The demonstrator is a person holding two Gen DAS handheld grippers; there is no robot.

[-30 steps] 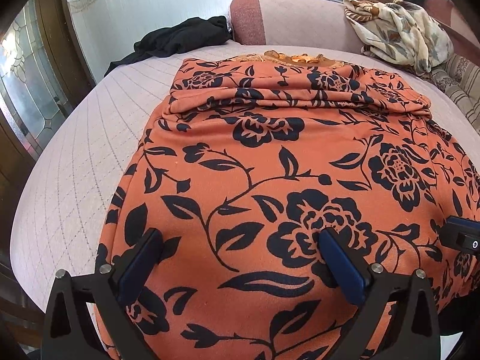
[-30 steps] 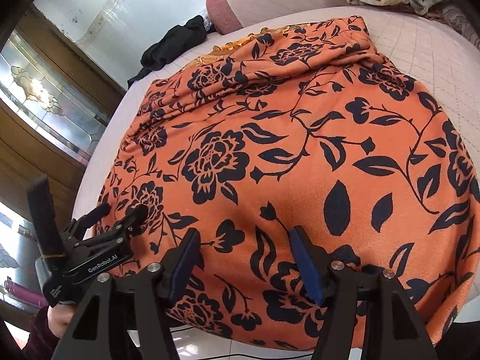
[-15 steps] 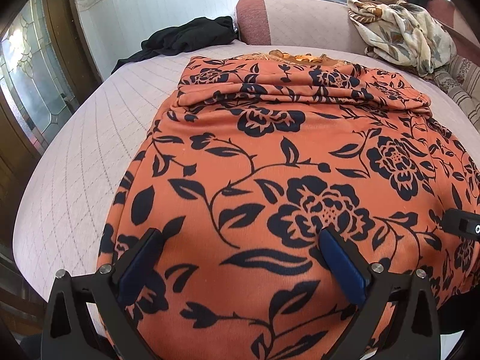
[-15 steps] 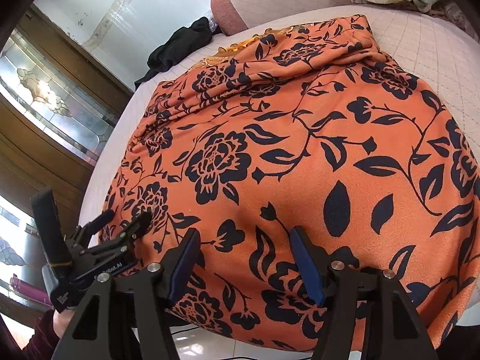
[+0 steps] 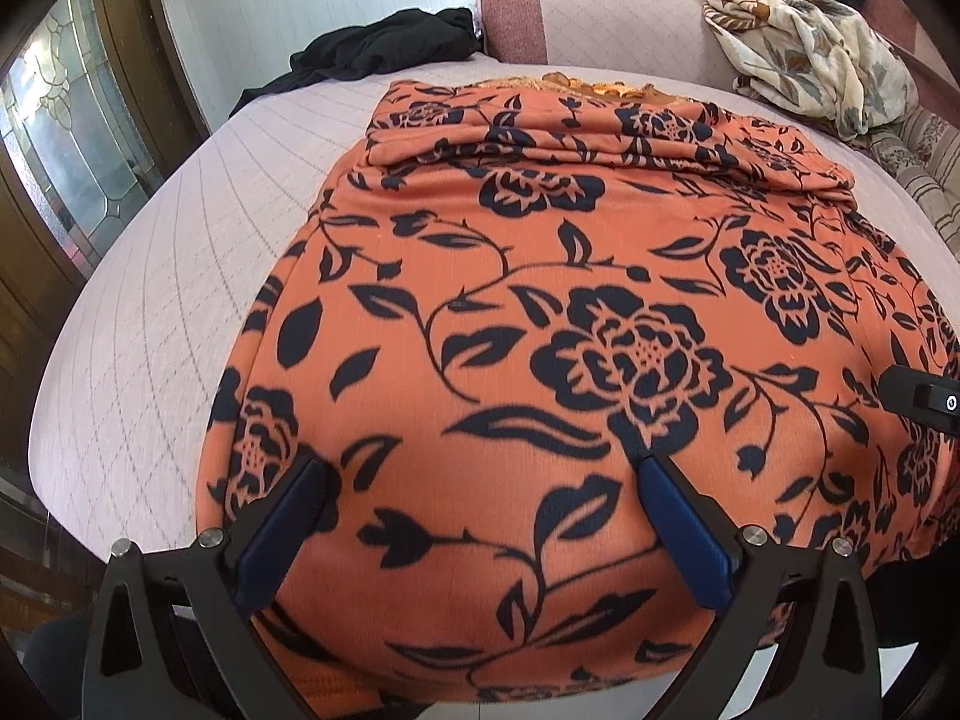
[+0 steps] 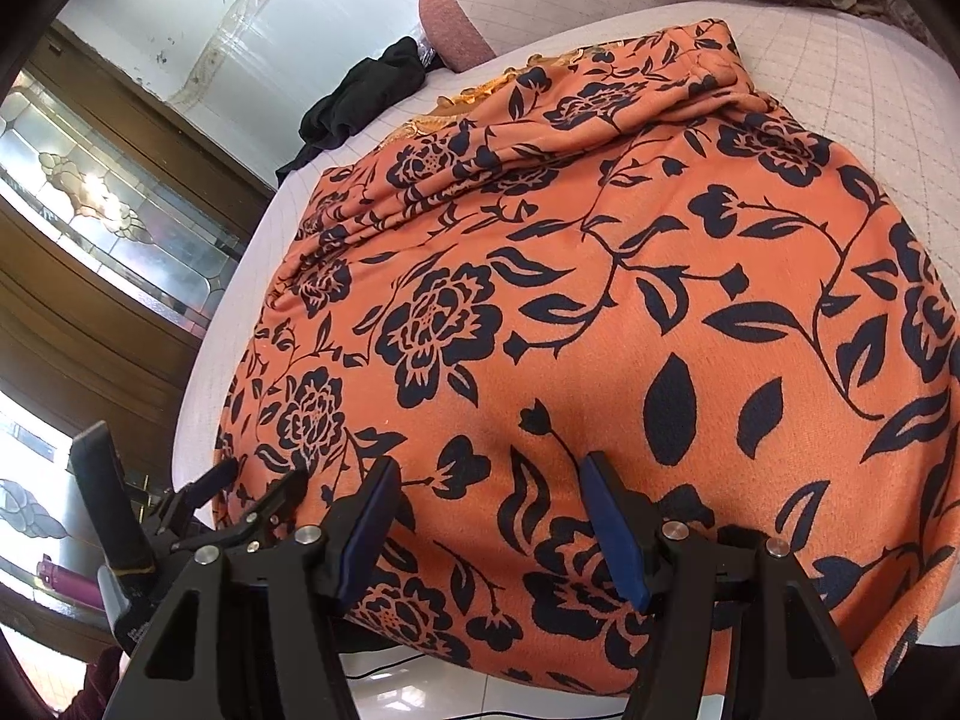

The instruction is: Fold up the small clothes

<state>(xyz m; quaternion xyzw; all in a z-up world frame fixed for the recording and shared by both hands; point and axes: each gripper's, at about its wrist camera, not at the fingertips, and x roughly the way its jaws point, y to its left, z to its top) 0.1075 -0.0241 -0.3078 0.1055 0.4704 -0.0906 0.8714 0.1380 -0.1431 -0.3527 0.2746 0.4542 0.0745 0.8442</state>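
Left wrist view: orange floral garment spread flat, both grippers wide apart above its near edge

Left wrist view shows a pale quilted bed (image 5: 138,324) filling most of the scene, its surface marked with a faint grid of stitching. Spread across it lies the orange garment (image 5: 540,276) printed with dark navy flowers and leaves; it lies mostly flat, its near edge hanging over the front of the bed, its far end folded back on itself in a band of soft pleats. A strip of golden trim (image 5: 600,84) peeks out just beyond that folded band.

Behind the garment stands a pink upholstered headboard (image 5: 600,18). A crumpled cream floral cloth (image 5: 810,60) sits at the far right, and a black garment (image 5: 384,54) lies bunched at the far left corner of the bed, well apart from the orange one.

The left gripper (image 5: 477,480) hovers over the near part of the orange garment, its blue-padded fingers spread wide with nothing pinched between them. In the right wrist view the right gripper (image 6: 486,480) is likewise spread over the near edge of the fabric, gripping nothing, with the left gripper just beside it at the garment's left corner.
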